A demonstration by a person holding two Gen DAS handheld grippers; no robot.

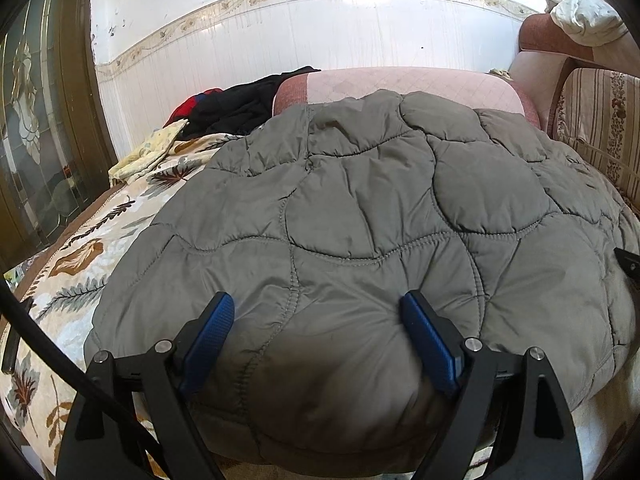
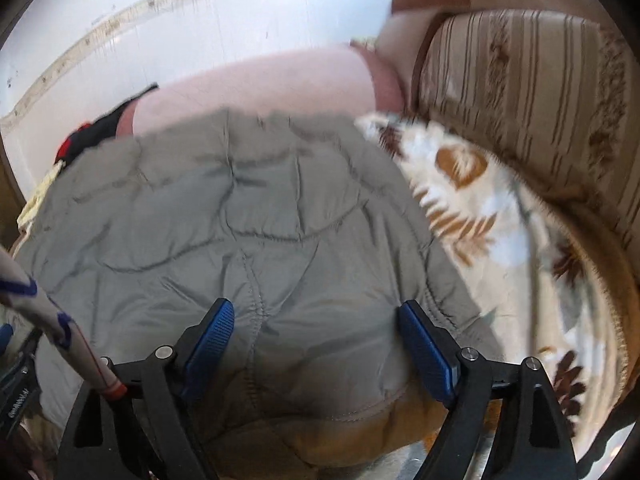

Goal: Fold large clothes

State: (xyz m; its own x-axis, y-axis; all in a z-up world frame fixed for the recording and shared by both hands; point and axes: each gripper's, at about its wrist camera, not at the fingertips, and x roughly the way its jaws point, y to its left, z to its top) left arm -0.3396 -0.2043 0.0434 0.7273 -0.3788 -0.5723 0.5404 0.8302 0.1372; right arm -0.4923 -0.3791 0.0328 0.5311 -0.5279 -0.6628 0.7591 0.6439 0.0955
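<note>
A grey quilted jacket (image 1: 360, 208) lies spread across a bed whose leaf-print cover (image 1: 80, 264) shows bare on both sides of it. The jacket's near edge bulges toward the left gripper (image 1: 320, 312), whose blue fingers (image 1: 212, 332) stand wide apart over the padded cloth, with nothing clamped between them. The right gripper (image 2: 316, 320) is likewise spread wide above the jacket's near right part, close to the stitched right edge (image 2: 436, 300); whether its fingers touch the cloth cannot be told.

To the left of the jacket the cover runs free as far as a yellow cloth (image 1: 148, 152) and a pile of black and red clothes (image 1: 236, 108) by the white tiled wall (image 1: 280, 44). Beyond the jacket's far edge sits a pink cushion (image 1: 420, 84), partly overlapped by the jacket. On the right, a strip of bare cover (image 2: 480, 216) lies between the jacket and a striped headboard (image 2: 520, 92), so room on that side is narrower. A dark wooden door with patterned glass (image 1: 36, 120) stands at the far left.

The right wrist view is blurred, so seams and edges there are soft. The jacket's near hem is cut off by the fingers and the bottom of both views. A pale rod with blue marks (image 2: 48, 320) crosses the lower left of the right view; what it is cannot be made out.
</note>
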